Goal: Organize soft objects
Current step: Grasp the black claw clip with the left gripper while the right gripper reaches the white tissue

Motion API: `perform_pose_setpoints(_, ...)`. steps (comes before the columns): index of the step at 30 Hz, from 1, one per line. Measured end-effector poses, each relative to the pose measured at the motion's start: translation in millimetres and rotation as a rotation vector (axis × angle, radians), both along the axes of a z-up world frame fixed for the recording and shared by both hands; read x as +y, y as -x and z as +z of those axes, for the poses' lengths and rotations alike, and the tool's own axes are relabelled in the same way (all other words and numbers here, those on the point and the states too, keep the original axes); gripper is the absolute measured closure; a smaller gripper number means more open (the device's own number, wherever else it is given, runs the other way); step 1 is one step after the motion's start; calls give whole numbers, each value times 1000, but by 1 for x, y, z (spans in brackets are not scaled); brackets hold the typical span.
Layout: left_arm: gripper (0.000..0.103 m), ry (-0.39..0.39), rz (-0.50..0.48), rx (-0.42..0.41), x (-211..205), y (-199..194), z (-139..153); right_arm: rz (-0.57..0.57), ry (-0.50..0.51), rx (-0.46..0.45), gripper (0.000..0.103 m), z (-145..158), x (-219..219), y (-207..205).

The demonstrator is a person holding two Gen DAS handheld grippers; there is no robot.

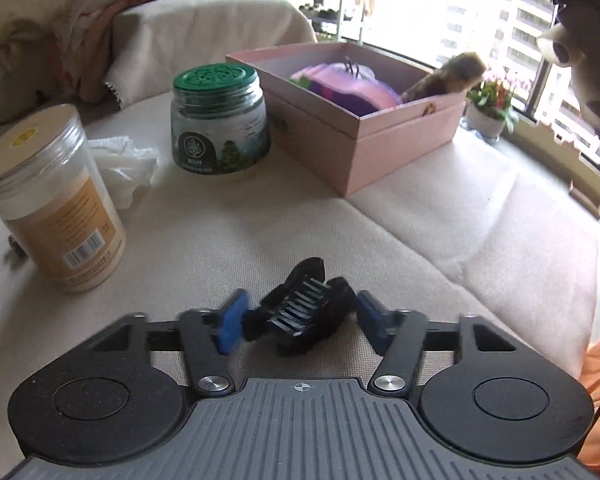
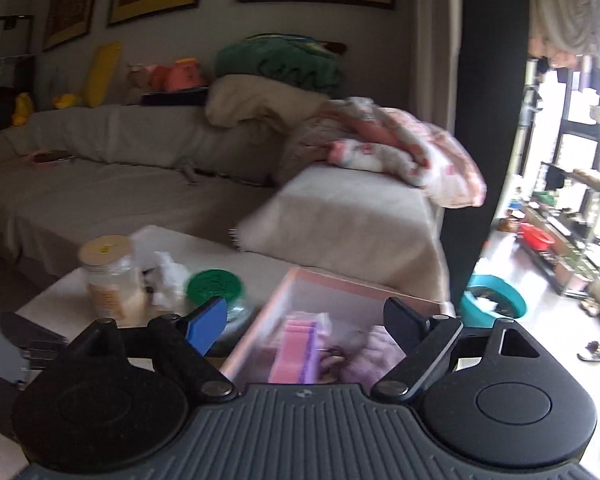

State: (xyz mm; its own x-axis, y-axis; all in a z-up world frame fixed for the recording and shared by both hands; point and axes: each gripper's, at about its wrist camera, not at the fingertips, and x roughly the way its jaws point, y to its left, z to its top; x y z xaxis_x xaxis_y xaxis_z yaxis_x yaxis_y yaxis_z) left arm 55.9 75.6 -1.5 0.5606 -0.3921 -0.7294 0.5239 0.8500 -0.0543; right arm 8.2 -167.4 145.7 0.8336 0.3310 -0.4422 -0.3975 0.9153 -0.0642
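Note:
My left gripper (image 1: 298, 322) is shut on a black hair claw clip (image 1: 303, 310) with pale teeth, low over the cream cushion. A pink open box (image 1: 400, 136) sits further back and holds pink and purple soft items (image 1: 350, 86) and a brown plush (image 1: 452, 78). My right gripper (image 2: 306, 324) is open and empty, hovering above the same pink box (image 2: 296, 292), where the pink and purple items (image 2: 296, 350) lie. The right gripper's black body shows at the top right of the left wrist view, with a plush toy (image 1: 588, 80) beside it.
A green-lidded jar (image 1: 220, 120), a tall clear jar with a tan label (image 1: 56, 204) and crumpled white tissue (image 1: 128, 168) stand left of the box. A sofa with heaped blankets (image 2: 388, 148) lies behind. A teal basin (image 2: 496, 296) is on the floor.

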Motion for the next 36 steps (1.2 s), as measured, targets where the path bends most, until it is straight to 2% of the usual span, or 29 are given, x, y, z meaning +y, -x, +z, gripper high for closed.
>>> perform_pose_setpoints(1,58,22,8,6,3,1,0,23,-4,14,17,2,6,0)
perform_pose_setpoints(5,58,89,65,24,21,8,0,100,-35,101,17,8,31,-11)
perform_pose_setpoints(10,58,173,197,-4,62,23,6,165,-86,195,17,17,68,-28)
perform_pose_setpoints(13,58,238,322,-39,98,29,8,201,-72,223,17,29,95,-40)
perform_pose_setpoints(16,58,317,506,-77,141,28,6,230,-52,248,17,47,131,-57)
perform_pose_setpoints(19,58,340,687,-145,175,22,2,263,-9,340,17,61,180,-84)
perform_pose_setpoints(21,58,357,761,-174,189,13,0,293,49,419,17,62,220,-102)
perform_pose_setpoints(22,58,373,776,-180,194,7,-1,304,31,410,17,61,240,-109)
perform_pose_setpoints(23,58,385,780,-185,197,2,-2,324,74,446,18,58,261,-118)
perform_pose_setpoints(25,58,389,771,-188,195,-7,-5,351,152,530,28,48,297,-135)
perform_pose_setpoints(27,58,378,751,-177,192,-13,-12,356,223,649,51,30,330,-152)
perform_pose_setpoints(29,58,384,745,-171,192,-11,-18,348,319,751,52,7,359,-169)
perform_pose_setpoints(30,58,389,746,-177,192,-9,-16,337,377,771,52,-3,372,-174)
perform_pose_setpoints(36,58,407,746,-174,193,-6,-19,323,724,751,52,-49,425,-185)
